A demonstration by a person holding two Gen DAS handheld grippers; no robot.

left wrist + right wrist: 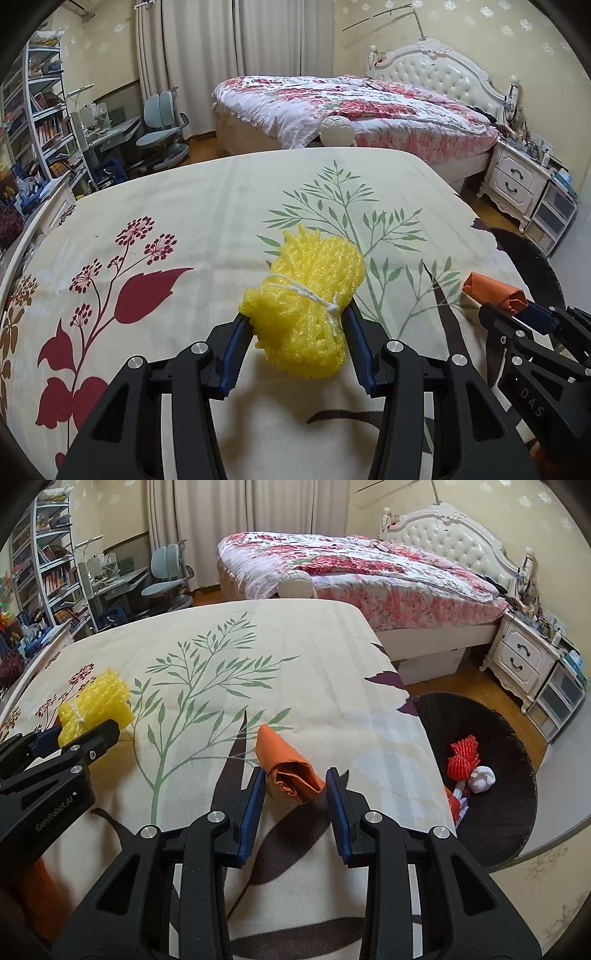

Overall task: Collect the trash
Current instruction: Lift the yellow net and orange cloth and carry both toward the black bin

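Note:
A yellow foam net bundle [306,295] tied with white string lies on the floral bedspread [184,206]. My left gripper [297,314] has its jaws closed against both sides of the bundle. The bundle also shows in the right wrist view [98,705] with the left gripper [86,738] on it. A crumpled orange paper [290,768] lies on the bedspread between the fingers of my right gripper [295,779], whose pads touch its sides. The orange paper also shows in the left wrist view [493,290]. A black trash bin [509,812] stands at the bed's right edge.
The bin holds a red foam net [463,758] and a white crumpled wad [482,779]. Beyond the bedspread stand a second bed [369,576], a white nightstand [524,661], a desk chair [166,576] and bookshelves [48,576]. Wooden floor lies between the beds.

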